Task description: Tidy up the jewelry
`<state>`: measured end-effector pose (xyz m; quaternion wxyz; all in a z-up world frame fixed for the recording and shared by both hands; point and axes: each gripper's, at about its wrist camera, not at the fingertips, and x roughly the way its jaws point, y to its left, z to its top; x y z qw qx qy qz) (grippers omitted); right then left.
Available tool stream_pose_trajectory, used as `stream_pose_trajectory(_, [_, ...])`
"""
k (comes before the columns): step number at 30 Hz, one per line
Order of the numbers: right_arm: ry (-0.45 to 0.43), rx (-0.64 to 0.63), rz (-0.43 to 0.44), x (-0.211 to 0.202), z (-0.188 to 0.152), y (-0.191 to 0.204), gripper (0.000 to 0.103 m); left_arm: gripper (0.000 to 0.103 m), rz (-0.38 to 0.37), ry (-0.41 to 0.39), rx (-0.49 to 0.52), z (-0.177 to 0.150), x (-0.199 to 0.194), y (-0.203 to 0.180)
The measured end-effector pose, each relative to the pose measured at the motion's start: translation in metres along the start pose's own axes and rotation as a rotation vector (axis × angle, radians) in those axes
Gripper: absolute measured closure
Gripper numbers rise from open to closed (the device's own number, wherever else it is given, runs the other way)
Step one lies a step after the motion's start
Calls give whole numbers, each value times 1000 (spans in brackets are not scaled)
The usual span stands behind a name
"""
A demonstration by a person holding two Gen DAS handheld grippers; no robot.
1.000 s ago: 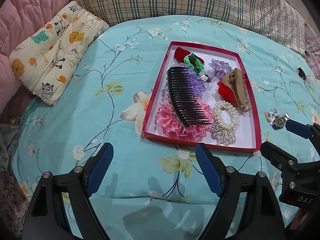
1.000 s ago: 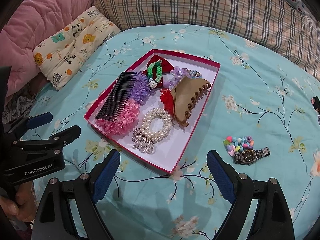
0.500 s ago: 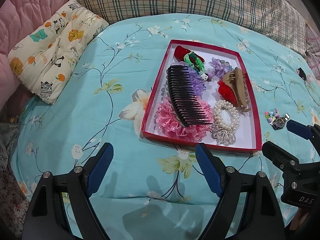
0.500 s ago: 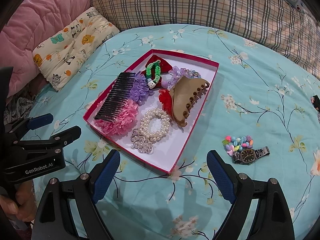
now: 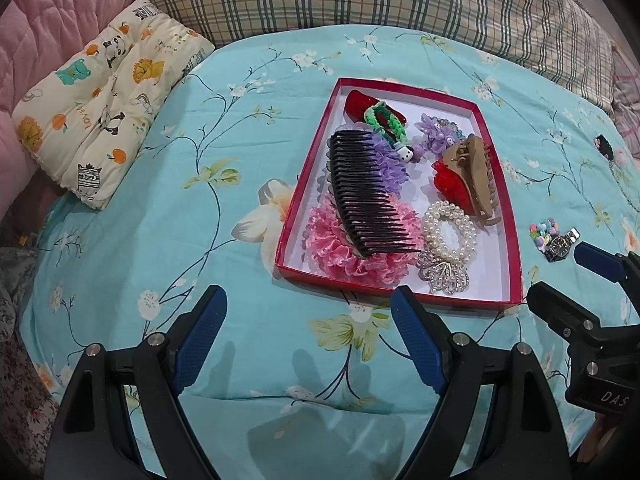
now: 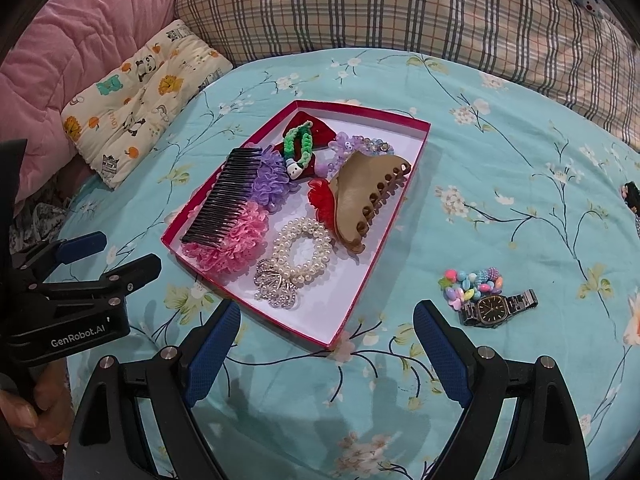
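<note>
A red-rimmed white tray [image 6: 404,184] [image 5: 310,160] on the bed holds a black comb [image 6: 226,200], pink and purple scrunchies, a pearl bracelet [image 6: 306,254], a silver brooch [image 6: 276,286], a tan claw clip [image 6: 366,196] and other hair pieces. A wristwatch [image 6: 494,306] [image 5: 560,245] and a colourful bead bracelet [image 6: 472,280] lie on the sheet right of the tray. My right gripper [image 6: 328,340] is open and empty, near the tray's front corner. My left gripper [image 5: 308,320] is open and empty, in front of the tray's near edge.
The floral turquoise sheet [image 5: 160,240] covers the bed. A cartoon-print pillow [image 5: 104,104] lies at the left, a plaid pillow [image 6: 400,12] at the back, a pink quilt [image 6: 80,32] at the far left. A small dark item [image 5: 604,146] lies far right.
Both grippers have drifted slightly; the tray sits a little lower and nearer in the views. Nothing was taken hold of or let go.
</note>
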<state>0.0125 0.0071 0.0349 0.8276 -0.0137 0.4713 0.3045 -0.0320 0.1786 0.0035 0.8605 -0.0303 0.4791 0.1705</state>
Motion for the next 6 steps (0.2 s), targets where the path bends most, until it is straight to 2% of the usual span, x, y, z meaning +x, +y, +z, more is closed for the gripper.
stream_pose_trajectory(6, [-8,14,17,2,-3,-4,13,18,-6,7,-7,-1,0,-8])
